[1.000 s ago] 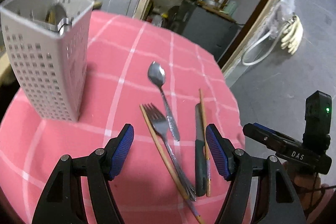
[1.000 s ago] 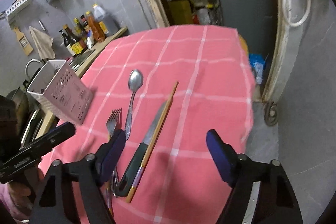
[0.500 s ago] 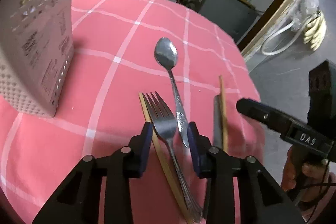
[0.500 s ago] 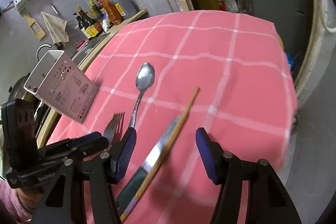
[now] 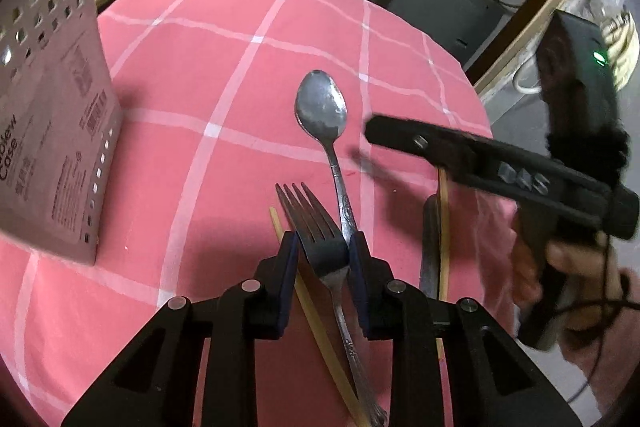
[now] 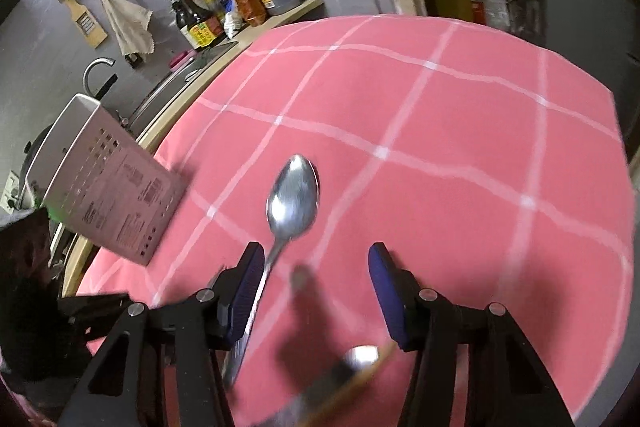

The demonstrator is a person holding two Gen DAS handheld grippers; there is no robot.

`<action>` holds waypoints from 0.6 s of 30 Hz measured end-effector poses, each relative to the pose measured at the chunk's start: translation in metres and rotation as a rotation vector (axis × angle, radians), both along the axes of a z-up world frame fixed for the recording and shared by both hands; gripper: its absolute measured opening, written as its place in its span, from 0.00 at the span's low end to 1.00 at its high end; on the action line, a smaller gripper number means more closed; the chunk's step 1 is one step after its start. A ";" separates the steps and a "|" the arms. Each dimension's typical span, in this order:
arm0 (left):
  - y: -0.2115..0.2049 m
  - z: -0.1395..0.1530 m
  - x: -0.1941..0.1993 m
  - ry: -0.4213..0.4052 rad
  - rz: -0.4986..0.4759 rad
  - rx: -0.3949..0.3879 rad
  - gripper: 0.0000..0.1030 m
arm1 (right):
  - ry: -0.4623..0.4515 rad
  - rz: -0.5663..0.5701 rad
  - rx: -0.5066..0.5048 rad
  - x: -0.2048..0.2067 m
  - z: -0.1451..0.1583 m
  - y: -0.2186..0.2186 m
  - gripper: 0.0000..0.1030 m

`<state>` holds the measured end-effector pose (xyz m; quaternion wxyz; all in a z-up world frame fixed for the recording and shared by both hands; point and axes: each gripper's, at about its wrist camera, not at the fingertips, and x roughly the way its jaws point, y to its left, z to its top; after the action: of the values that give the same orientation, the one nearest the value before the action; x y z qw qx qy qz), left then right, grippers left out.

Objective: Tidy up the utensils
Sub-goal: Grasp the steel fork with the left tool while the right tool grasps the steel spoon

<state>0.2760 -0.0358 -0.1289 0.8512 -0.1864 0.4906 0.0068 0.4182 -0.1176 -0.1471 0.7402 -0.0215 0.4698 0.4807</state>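
While the left gripper has just been closing, its blue pads now sit narrow on either side of the fork, right at the base of the tines in the lower middle of the left wrist view; they look pressed against it. One chopstick lies under the fork, and the spoon runs up past the right pad toward the frame's centre. At right, one knife and a second chopstick lie side by side below the right gripper. In the right wrist view its jaws, also just closing, stand half wide with bare pink tablecloth between them; the spoon's handle passes just beside the left pad. One perforated utensil holder stands at left. Counted: one fork, one spoon, one knife, two chopsticks.
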 end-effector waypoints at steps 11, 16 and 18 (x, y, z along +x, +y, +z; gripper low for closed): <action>0.010 0.006 0.001 0.057 0.013 -0.077 0.21 | -0.091 0.158 -0.076 0.013 -0.006 0.050 0.42; 0.016 0.008 0.008 0.082 0.020 -0.120 0.21 | -0.157 0.200 -0.134 0.015 -0.006 0.058 0.21; 0.017 0.007 0.010 0.095 0.020 -0.149 0.16 | -0.122 0.195 -0.122 0.022 -0.008 0.055 0.07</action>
<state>0.2865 -0.0190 -0.1216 0.8105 -0.2534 0.5279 -0.0125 0.4405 -0.0627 -0.1546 0.7145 -0.1410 0.4479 0.5186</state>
